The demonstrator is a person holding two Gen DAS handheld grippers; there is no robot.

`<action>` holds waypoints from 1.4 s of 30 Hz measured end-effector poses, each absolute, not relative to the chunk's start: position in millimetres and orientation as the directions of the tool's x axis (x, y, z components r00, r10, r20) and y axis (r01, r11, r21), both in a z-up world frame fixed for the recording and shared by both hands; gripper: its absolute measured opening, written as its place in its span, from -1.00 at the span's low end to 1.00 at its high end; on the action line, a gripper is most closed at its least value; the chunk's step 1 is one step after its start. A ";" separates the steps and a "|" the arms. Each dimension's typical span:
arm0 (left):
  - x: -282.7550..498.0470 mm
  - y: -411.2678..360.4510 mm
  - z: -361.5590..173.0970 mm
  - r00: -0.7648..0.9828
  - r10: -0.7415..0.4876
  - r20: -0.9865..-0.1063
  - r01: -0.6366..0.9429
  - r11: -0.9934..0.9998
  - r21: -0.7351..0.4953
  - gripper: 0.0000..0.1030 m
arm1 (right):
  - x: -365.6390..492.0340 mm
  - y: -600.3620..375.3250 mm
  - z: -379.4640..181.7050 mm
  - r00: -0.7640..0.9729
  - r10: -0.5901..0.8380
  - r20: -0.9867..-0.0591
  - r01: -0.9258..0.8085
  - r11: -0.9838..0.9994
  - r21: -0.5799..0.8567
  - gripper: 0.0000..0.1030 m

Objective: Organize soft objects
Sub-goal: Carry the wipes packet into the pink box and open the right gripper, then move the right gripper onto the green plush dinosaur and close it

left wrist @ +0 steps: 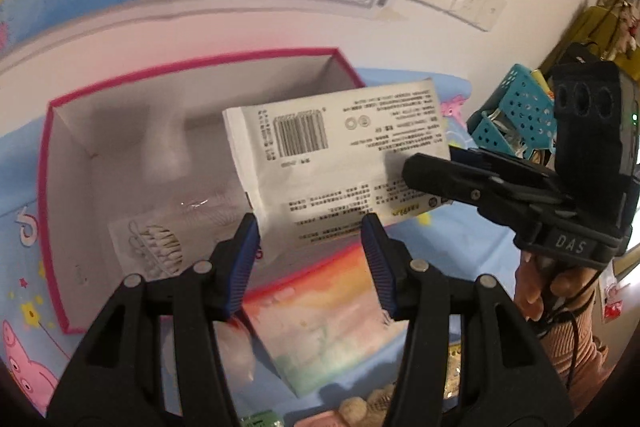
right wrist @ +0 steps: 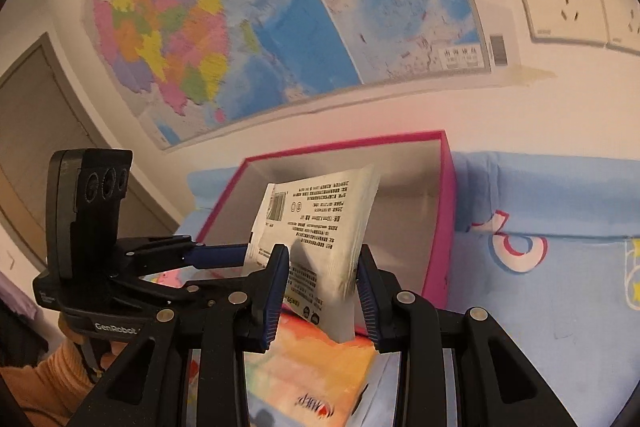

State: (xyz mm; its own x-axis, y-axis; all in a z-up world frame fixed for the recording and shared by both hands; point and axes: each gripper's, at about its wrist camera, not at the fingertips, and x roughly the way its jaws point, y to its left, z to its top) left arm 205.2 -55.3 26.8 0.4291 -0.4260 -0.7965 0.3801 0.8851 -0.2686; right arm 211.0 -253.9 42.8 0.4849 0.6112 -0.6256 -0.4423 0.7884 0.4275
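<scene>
Tissue pack (left wrist: 340, 163), a soft white packet, is hanging in the air over the open pink-edged box (left wrist: 192, 67), held by both grippers at once. Its long axis is running roughly level from left to right in the left wrist view, and its printed back is facing the cameras, with the barcode end toward the far left and the print reading upside down. The left gripper (left wrist: 312, 251) is clamping the pack's near edge between its blue pads, while the right gripper (right wrist: 322, 287) is pinching the opposite end, jaws closed on it. Small printed lines are covering the pack, too small to read; a yellow strip is sitting at its near right corner. "DAS" is showing on the right gripper's body in the left view, and "GenRobot" on the left gripper's body in the right view. Inside the box a cotton swab packet (left wrist: 156, 247) is lying at the near left. Beneath the pack a colourful packet (right wrist: 316, 367) is resting on the blue cartoon sheet (right wrist: 540, 291), just beside the box's near wall. A wall map (right wrist: 240, 27) is hanging behind.
</scene>
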 end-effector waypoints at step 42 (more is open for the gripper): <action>-4.9 103.6 -10.6 0.516 -0.384 -0.766 0.303 0.918 -0.256 0.15 | -12.6 -145.3 -8.6 -0.055 0.780 -0.623 -0.686 0.424 0.591 0.12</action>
